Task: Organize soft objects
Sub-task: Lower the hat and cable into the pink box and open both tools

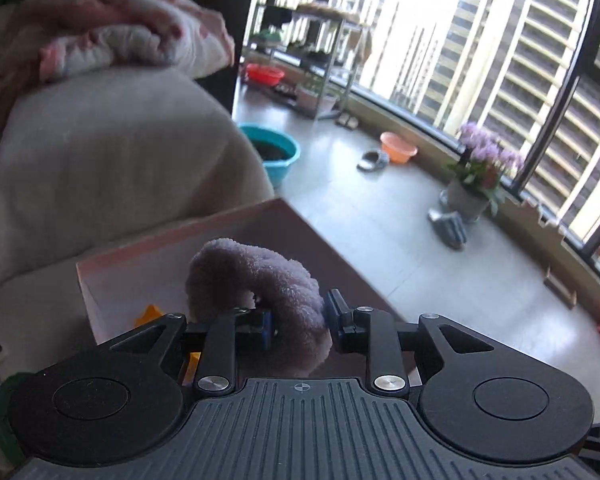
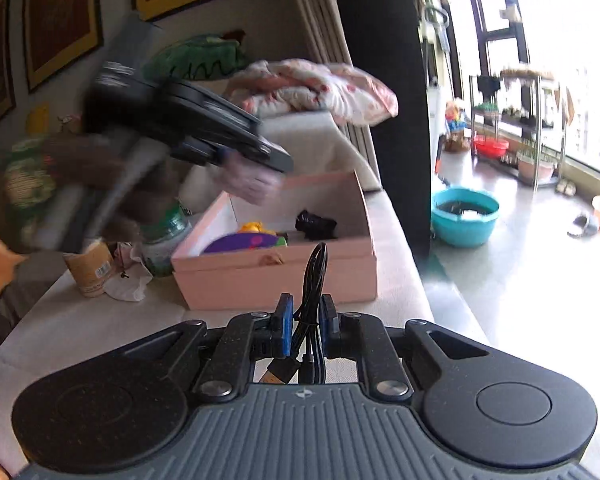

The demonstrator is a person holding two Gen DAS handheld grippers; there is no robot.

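A fuzzy mauve soft piece [image 1: 260, 276] sits between the pads of my left gripper [image 1: 300, 316], which is shut on it; the piece arches forward and curls to the left. It hangs over the open pink box [image 1: 180, 236]. In the right wrist view, my blurred left gripper [image 2: 256, 168] hovers above the pink box [image 2: 276, 276], which holds a purple and yellow toy [image 2: 244, 242] and a black item [image 2: 316, 224]. My right gripper [image 2: 306, 312] is just in front of the box, shut on a coiled black cable [image 2: 314, 276].
Left of the box stand a green-labelled bottle [image 2: 166, 232], a paper cup [image 2: 90, 270] and crumpled tissue [image 2: 126, 284]. A floral blanket [image 2: 316, 88] lies on the sofa arm behind. On the floor are a teal basin [image 2: 464, 216] and a potted flower [image 1: 476, 184].
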